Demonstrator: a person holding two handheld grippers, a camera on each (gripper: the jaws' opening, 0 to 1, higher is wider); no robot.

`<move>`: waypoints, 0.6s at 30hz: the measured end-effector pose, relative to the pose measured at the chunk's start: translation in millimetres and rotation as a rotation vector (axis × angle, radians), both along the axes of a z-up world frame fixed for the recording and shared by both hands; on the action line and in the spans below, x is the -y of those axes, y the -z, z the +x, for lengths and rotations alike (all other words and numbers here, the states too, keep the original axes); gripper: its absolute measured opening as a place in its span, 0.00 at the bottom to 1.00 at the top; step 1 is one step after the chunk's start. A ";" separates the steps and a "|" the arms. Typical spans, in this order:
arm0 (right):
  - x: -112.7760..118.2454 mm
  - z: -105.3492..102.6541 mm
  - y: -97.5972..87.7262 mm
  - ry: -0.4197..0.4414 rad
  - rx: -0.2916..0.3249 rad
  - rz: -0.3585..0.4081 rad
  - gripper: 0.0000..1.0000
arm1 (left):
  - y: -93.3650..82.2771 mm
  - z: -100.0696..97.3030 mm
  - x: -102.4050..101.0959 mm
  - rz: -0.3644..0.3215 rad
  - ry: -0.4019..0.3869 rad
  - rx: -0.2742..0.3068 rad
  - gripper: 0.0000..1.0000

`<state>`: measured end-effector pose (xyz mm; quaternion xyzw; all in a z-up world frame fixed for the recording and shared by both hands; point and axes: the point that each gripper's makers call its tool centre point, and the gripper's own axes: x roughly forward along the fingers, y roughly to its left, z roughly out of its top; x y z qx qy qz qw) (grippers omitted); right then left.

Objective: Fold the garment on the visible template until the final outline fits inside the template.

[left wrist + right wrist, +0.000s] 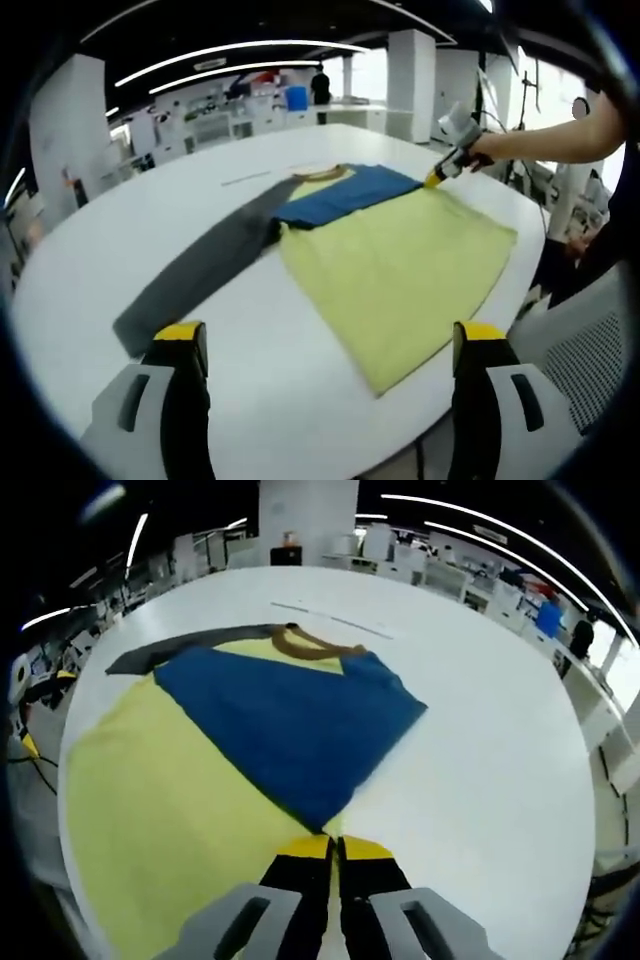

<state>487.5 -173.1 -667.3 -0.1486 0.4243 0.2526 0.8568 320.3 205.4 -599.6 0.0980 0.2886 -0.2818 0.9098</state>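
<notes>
Yellow garment [400,270] with blue sleeve folded over, right tongs [335,848] pinching its edge, left tongs [325,345] spread.

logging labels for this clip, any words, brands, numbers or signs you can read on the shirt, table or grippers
None can be read.
Shirt: plain yellow body, blue sleeve, brown collar; no print shows.
Grey template: no writing.
White table: only a thin dark line, too small to tell whether it is text.
Left gripper and right gripper, shut at the shirt's edge: no markings.
Background shelves: too blurred.
</notes>
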 end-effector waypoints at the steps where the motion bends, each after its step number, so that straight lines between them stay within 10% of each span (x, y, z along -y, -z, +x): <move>1: 2.2 -0.4 0.1 0.000 -0.003 -0.002 0.00 | -0.1 0.1 -0.2 0.000 -0.001 0.000 0.99; 18: 29.0 -4.8 1.0 0.028 -0.026 0.012 0.00 | 0.6 0.1 -6.4 0.007 -0.016 -0.002 0.99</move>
